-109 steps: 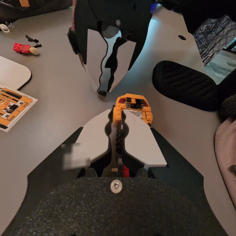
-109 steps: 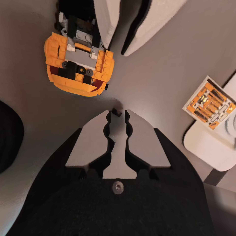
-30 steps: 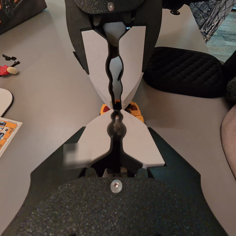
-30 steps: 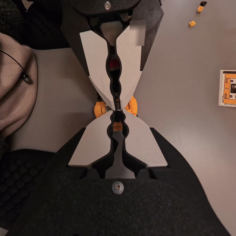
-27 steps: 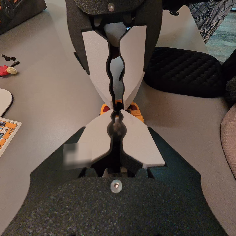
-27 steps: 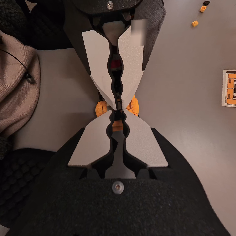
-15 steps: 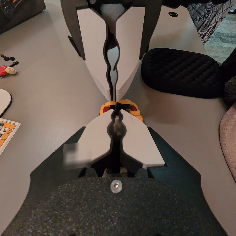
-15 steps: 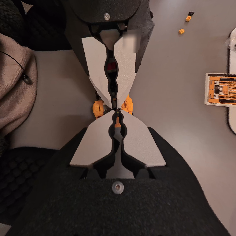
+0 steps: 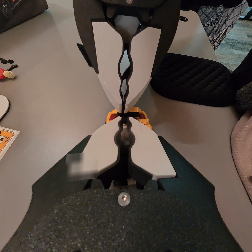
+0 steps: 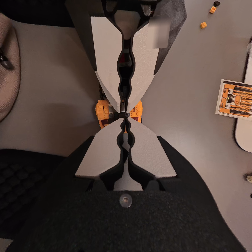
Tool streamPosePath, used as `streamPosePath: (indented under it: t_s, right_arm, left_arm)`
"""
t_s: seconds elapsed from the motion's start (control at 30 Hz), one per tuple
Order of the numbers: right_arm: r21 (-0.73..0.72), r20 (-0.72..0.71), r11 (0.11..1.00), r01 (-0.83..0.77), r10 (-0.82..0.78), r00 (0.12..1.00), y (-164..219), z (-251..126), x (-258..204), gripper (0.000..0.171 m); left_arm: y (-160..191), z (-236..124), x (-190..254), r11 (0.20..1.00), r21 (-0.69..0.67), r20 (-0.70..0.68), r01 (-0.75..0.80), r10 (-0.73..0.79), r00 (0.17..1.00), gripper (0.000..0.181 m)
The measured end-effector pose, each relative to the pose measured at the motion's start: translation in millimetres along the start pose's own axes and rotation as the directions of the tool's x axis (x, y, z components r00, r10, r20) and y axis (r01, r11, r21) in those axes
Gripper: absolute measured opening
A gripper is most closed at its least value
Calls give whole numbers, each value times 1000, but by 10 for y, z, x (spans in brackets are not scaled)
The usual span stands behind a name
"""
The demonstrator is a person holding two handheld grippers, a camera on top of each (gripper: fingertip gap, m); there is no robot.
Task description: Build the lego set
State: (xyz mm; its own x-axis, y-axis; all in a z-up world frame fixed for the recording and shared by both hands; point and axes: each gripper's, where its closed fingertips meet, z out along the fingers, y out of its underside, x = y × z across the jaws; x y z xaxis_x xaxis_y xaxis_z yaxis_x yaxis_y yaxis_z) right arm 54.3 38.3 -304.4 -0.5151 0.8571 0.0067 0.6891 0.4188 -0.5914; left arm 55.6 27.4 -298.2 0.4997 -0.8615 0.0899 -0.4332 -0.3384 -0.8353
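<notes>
An orange Lego car lies on the grey table, mostly hidden under the two grippers. My left gripper is shut on the car's dark chassis, which shows between its fingers. My right gripper comes in from the opposite side, tip to tip with the left one. It is shut, with its tips pressing on a small black piece on top of the car. In the left wrist view the right gripper reaches down from the top.
A black quilted pad lies right of the car. A sticker sheet rests on a white tray. Two loose orange bricks lie beyond it. A red minifigure lies far left. Beige fabric lies on the right. The red minifigure is about equally far from each gripper, around 25 centimeters.
3.6 s ago the right gripper held a small black piece on the table beside the car. It now sits closed on top of the car. The left gripper still holds the car.
</notes>
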Motion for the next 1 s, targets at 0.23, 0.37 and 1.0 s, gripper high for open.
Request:
streamPosePath:
  t_s: [0.23, 0.37, 1.0]
  right_arm:
    - [-51, -50, 995, 88, -91, 995, 23, 22, -5, 0]
    - [-56, -69, 993, 102, -106, 992, 27, 20, -3, 0]
    - [12, -41, 999, 43, -42, 998, 39, -21, 3, 0]
  left_arm:
    - [30, -24, -10, 1000, -19, -8, -7, 7, 1000, 12]
    - [42, -13, -4, 999, -48, -11, -26, 25, 1000, 11]
    - [44, 67, -7, 992, -123, -66, -12, 4, 998, 5]
